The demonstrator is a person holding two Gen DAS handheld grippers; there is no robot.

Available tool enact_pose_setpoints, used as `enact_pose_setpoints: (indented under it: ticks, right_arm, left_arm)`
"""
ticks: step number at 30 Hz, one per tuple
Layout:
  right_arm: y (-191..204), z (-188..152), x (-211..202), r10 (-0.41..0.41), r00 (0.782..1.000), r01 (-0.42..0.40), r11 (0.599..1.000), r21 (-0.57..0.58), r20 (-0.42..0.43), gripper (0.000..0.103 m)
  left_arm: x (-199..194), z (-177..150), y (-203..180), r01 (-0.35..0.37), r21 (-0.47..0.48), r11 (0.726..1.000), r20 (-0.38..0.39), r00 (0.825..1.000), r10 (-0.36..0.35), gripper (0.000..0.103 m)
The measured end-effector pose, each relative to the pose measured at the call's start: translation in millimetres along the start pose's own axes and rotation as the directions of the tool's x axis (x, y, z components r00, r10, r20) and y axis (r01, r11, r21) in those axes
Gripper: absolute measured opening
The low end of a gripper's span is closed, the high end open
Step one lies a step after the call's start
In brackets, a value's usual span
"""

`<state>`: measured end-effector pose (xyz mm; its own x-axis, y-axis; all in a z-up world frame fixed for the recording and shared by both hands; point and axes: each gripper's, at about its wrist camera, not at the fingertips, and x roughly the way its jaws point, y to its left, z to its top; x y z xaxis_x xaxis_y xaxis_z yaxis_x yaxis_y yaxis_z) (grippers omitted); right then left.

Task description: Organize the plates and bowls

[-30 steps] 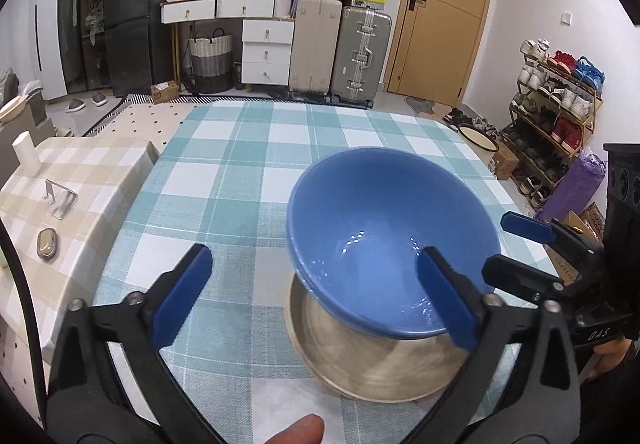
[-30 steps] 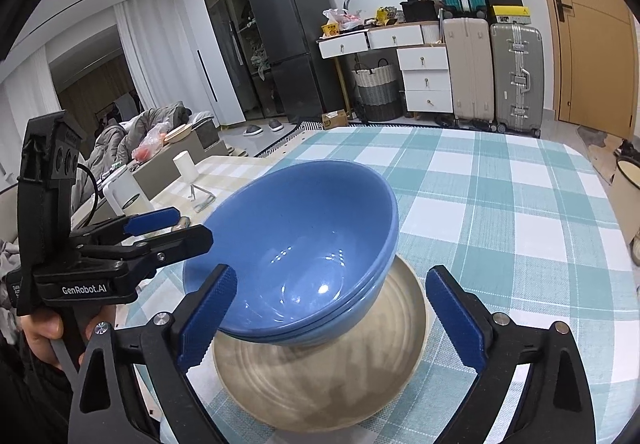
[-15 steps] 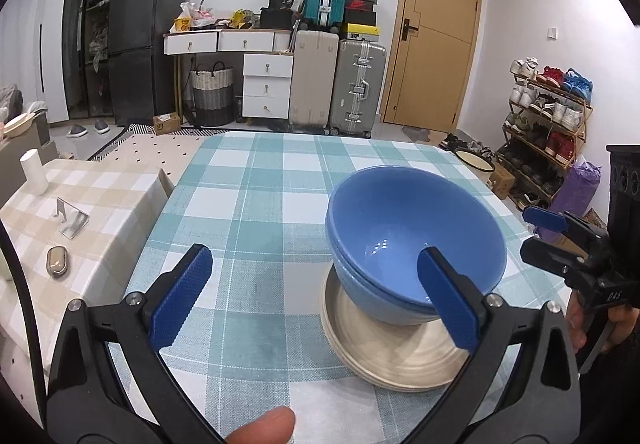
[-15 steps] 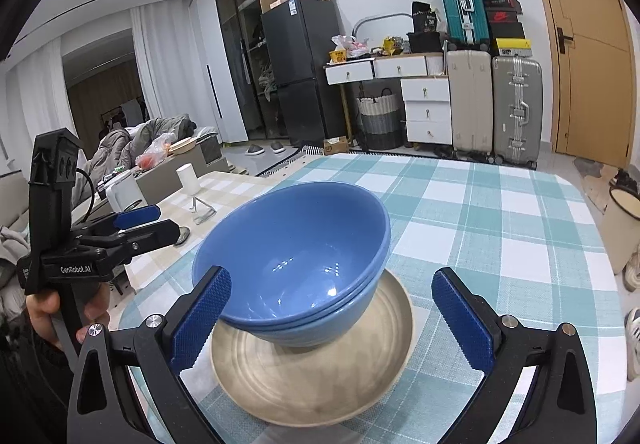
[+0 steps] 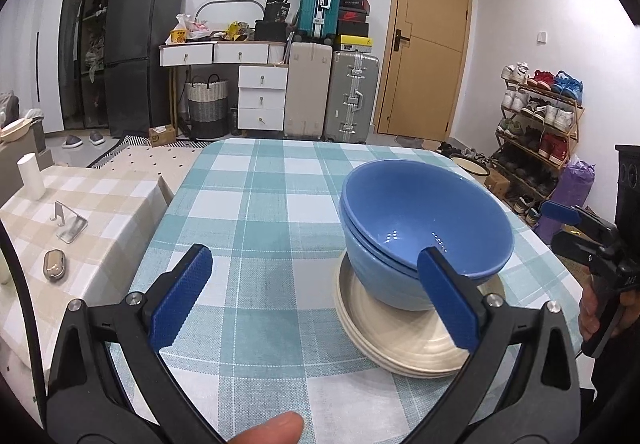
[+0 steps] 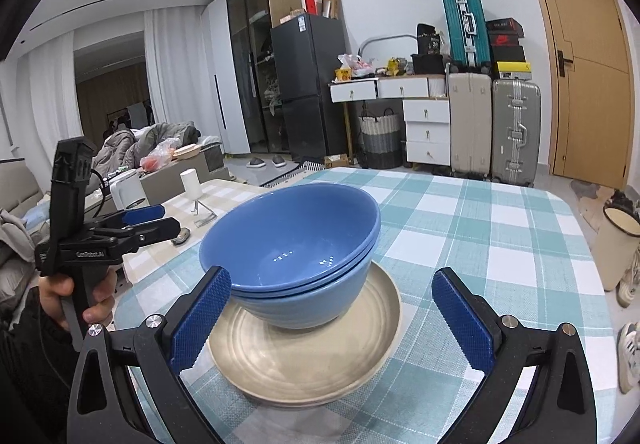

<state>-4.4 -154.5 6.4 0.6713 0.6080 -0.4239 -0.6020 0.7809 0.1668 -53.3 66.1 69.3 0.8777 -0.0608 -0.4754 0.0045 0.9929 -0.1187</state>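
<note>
- Two blue bowls (image 6: 292, 244) sit one inside the other on a stack of cream plates (image 6: 308, 360).
- The plates rest on the tabletop (image 5: 256, 204), which has a green and white check cloth. In the left wrist view the stack is close to the right edge, toward the near end.
- The right gripper (image 6: 330, 318) is just in front of the stack. Its blue jaws are spread wide, one on each side of the stack, and they hold nothing. No pad touches a bowl or a plate.
- The left gripper (image 5: 316, 296) has its jaws spread wide too, with only the cloth between them. The bowls are behind its right jaw, and nothing is held.
- In the right wrist view, a hand (image 6: 76, 300) holds the left gripper beyond the left edge of the tabletop. White letters on its side read "GenRobot.AI".
- Far behind, a red and black shoe box (image 5: 354, 14) on a pile shows a swoosh mark. The words on it are too small to read.
- A fingertip (image 5: 268, 430) shows at the bottom of the left wrist view.
</note>
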Motion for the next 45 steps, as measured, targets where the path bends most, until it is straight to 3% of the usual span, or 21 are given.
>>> enact_pose_setpoints:
  ticks: [13,24,45]
  right_arm:
    - [1.2,-19.8,-7.2,0.021,1.000,-0.020,0.998,-0.057,0.016,0.102]
    - [-5.7,-33.8,-7.8,0.034,0.999,-0.033,0.998,-0.059,0.022,0.102]
    - [-6.1,-47.4,-8.9,0.059,0.997,-0.055,0.996,-0.075,0.048,0.103]
  left_arm:
    - [12.1,-16.1,4.1,0.053,0.021,0.998,0.039,0.998,-0.053,0.102]
    - [34.9,-28.9,-14.6,0.040,0.085,0.996,0.038,0.998,-0.043,0.102]
    - [41.7,-40.9,-19.2,0.049,0.095,0.994,0.088,0.995,-0.057,0.102]
